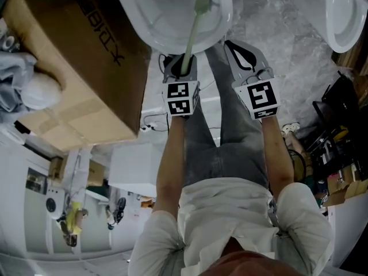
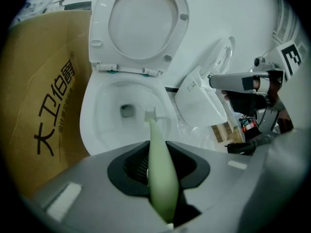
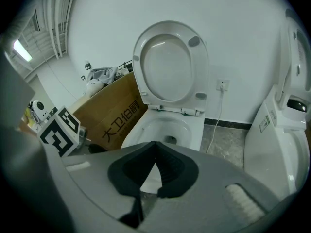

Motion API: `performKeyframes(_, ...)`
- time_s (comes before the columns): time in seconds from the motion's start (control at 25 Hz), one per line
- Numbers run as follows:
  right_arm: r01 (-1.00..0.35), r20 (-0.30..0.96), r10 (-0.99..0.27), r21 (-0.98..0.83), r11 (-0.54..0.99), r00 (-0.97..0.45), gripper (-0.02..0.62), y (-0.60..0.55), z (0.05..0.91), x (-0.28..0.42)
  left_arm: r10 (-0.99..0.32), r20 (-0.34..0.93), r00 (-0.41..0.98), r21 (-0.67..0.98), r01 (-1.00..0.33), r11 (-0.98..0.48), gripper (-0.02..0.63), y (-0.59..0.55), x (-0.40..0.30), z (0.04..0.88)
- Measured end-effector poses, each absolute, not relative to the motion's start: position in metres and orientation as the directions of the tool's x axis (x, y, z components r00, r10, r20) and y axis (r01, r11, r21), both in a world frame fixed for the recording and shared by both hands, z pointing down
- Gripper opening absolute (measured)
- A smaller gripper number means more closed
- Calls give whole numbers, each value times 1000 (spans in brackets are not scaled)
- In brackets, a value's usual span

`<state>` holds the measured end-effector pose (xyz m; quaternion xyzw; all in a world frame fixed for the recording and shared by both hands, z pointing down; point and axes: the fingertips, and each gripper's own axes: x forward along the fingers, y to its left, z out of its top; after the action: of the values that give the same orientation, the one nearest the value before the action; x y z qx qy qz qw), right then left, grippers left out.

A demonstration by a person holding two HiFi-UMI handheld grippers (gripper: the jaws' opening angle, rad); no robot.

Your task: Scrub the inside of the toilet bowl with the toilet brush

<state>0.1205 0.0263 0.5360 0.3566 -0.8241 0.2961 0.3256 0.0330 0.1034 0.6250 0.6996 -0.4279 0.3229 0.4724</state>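
Left gripper view gives us the toilet brush (image 2: 161, 178) best: its pale green handle runs out between the jaws of the left gripper (image 2: 159, 171), which are clamped on it from both sides. The small bristle head reaches into the toilet bowl (image 2: 102, 125), over the inner wall on the right, just beside the drain hole. We cannot tell whether the bristles touch the porcelain. The seat (image 2: 141, 25) stands upright against the wall, so the rim is open all round.

We judge the scrubbing to be at or near its start. To do it well we would press the head onto the wall, sweep it round under the rim and down toward the drain, and keep the grip firm so the tapered handle does not slip or twist.

The right gripper (image 3: 154, 171) hangs in front of the bowl with its jaws closed tip to tip and nothing between them. In the head view it sits beside the left one, clear of the brush.

A big cardboard box (image 2: 41, 110) stands tight against the bowl's left side. A second toilet (image 3: 279, 144) stands to the right, and a cable (image 3: 219, 110) hangs from a wall socket (image 3: 223, 85) between the two. The box leaves little elbow room on the left, so we would make wide strokes from the front.
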Motion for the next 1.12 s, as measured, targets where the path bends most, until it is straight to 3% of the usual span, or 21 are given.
performKeyframes(1.12, -733, 760, -317, -292, 614, -568, 3, 35, 551, 93, -63, 956, 287, 241, -888, -392, 114, 155, -22, 642)
